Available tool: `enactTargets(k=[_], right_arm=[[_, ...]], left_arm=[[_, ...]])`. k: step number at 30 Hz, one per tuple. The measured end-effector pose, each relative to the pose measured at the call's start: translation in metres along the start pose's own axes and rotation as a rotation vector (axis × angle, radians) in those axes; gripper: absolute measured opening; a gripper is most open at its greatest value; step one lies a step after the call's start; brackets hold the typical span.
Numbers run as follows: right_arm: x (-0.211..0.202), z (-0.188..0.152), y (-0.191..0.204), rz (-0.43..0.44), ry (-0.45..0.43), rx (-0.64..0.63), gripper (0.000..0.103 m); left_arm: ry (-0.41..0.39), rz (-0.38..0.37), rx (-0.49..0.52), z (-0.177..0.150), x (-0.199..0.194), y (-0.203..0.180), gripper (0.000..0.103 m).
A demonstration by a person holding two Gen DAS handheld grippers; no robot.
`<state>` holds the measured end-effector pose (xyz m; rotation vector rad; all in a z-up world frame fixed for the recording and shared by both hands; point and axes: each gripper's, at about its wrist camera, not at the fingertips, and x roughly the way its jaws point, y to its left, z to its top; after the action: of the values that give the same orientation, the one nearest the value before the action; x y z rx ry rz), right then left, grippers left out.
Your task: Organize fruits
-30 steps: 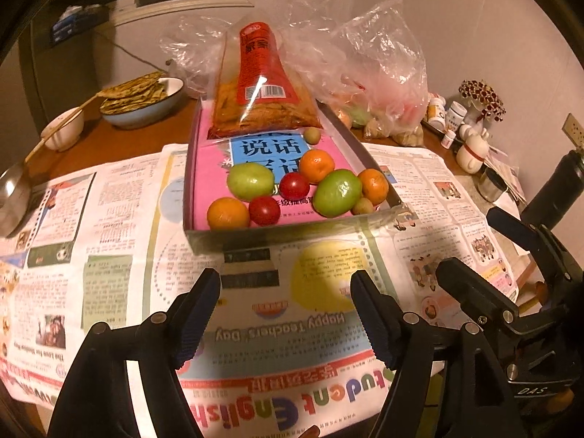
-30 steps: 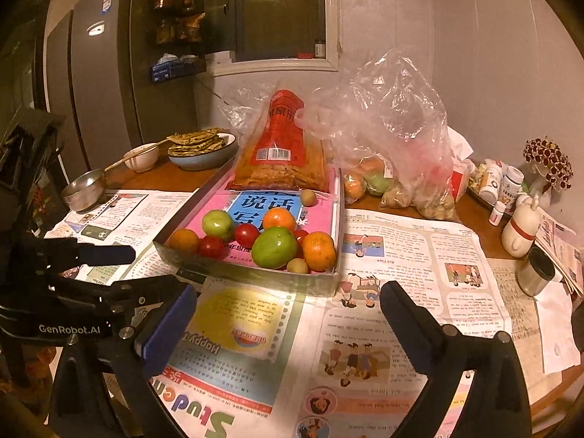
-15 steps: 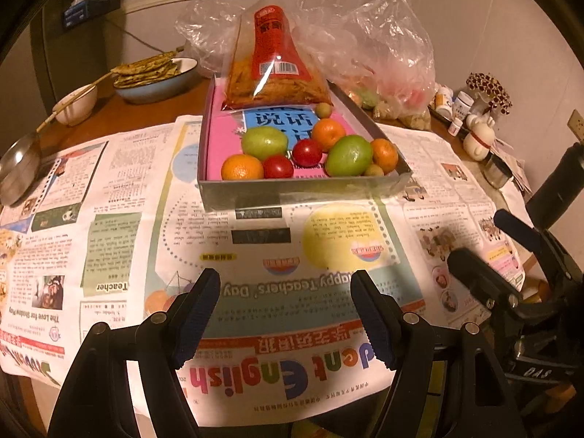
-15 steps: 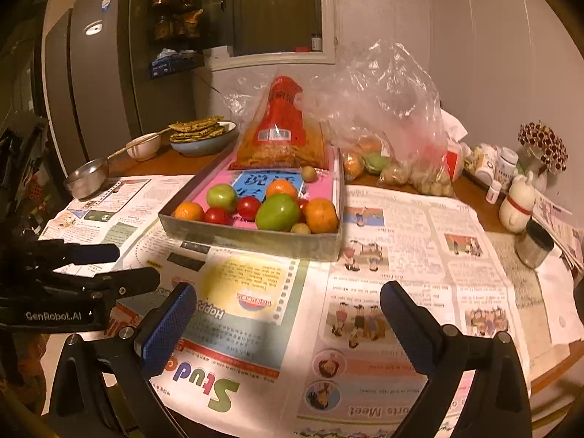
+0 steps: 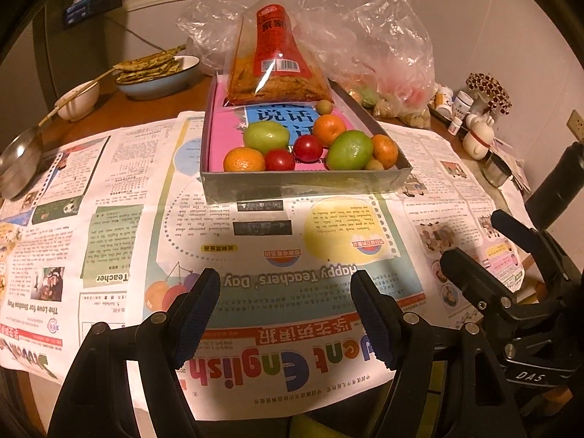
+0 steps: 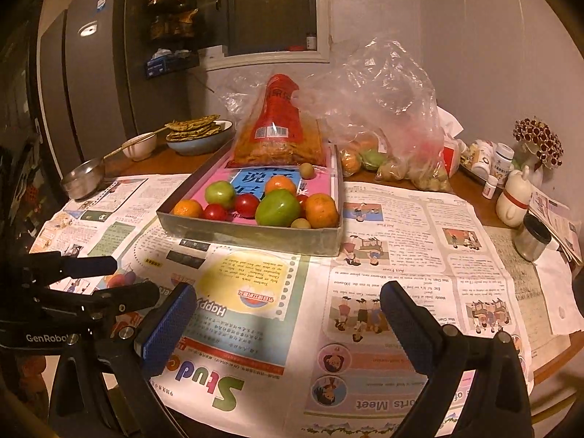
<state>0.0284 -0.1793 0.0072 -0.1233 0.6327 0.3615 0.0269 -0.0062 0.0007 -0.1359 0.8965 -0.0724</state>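
Observation:
A shallow grey box (image 5: 303,184) (image 6: 252,235) stands on the newspaper-covered table. It holds oranges (image 5: 244,159) (image 6: 321,210), green fruits (image 5: 349,149) (image 6: 277,207), red tomatoes (image 5: 279,159) (image 6: 246,204) and small olive-coloured fruits (image 5: 323,106), all loose at its near end. My left gripper (image 5: 285,314) is open and empty above the table's near edge, well short of the box. My right gripper (image 6: 288,323) is open and empty, also well back from the box. It shows at the right of the left wrist view (image 5: 485,252).
A red-labelled snack bag (image 5: 279,62) leans in the box's far end. Clear plastic bags (image 6: 387,120) with produce lie behind it. A bowl of flatbreads (image 5: 157,73), a small bowl (image 5: 78,100) and a metal ladle (image 5: 18,164) are at the far left. Bottles and a figurine (image 6: 513,197) stand at the right.
Both grippers have drawn back toward the table's near edge, so the box looks farther away. Both stay open and empty.

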Motion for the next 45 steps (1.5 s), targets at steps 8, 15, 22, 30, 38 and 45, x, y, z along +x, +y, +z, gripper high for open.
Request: enactTargets(k=[8,15,22,30,38,45], right_arm=[[0.0007,-0.0008,-0.0004,-0.006,0.006,0.003,0.102],[0.0018,-0.0018,-0.0008,-0.011,0.012,0.009,0.102],[0.0012,-0.0022,-0.0043,-0.016,0.013,0.015,0.102],[0.0005,-0.0020,-0.0069,-0.018,0.012,0.017,0.102],[0.0003,-0.0022,-0.0071,-0.020,0.011,0.018,0.102],[-0.0005,-0.0033,-0.0067,-0.020,0.013,0.017,0.102]], left_arm=[[-0.007,0.002,-0.001,0.0008,-0.0022,0.0001,0.076],[-0.008,0.012,0.000,0.0003,-0.0024,0.0001,0.076],[-0.008,0.018,0.006,-0.0003,-0.0026,-0.0015,0.076],[-0.009,0.022,0.007,-0.0003,-0.0031,-0.0020,0.076],[-0.011,0.029,0.003,-0.0008,-0.0042,-0.0006,0.076],[-0.011,0.030,0.003,-0.0008,-0.0044,-0.0002,0.075]])
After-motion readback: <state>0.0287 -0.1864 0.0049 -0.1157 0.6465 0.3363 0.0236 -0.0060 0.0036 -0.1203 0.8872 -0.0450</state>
